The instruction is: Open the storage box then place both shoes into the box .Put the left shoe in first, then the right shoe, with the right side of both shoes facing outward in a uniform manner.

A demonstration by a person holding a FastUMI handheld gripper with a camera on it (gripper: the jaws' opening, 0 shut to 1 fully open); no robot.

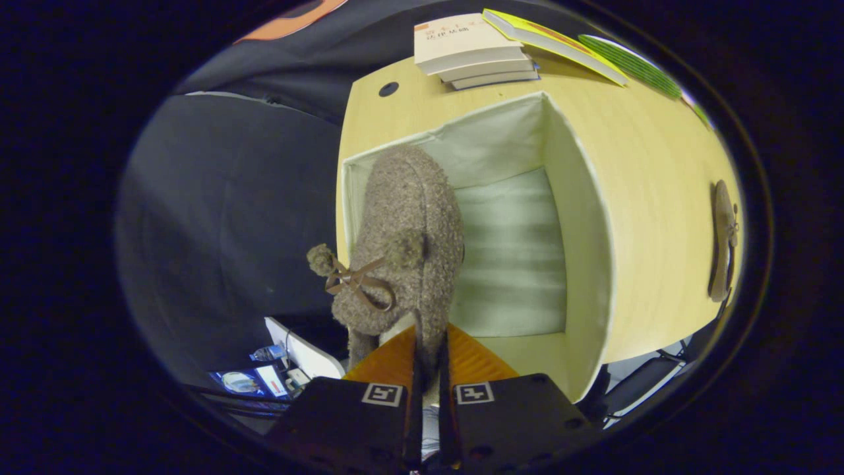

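Here the fingers [430, 359] clamp a fuzzy shoe [405, 244] at mid-frame over the open box [580, 218] on the worktop [659, 171].

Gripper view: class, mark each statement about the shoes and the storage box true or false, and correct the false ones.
1. The hand-held gripper is shut on a fuzzy brown shoe. True.
2. The storage box is closed. False: it is open, its pale lining showing.
3. The held shoe has a bow with pom-poms. True.
4. The second shoe lies inside the box. False: it lies on the wooden table, beyond the box's wall.
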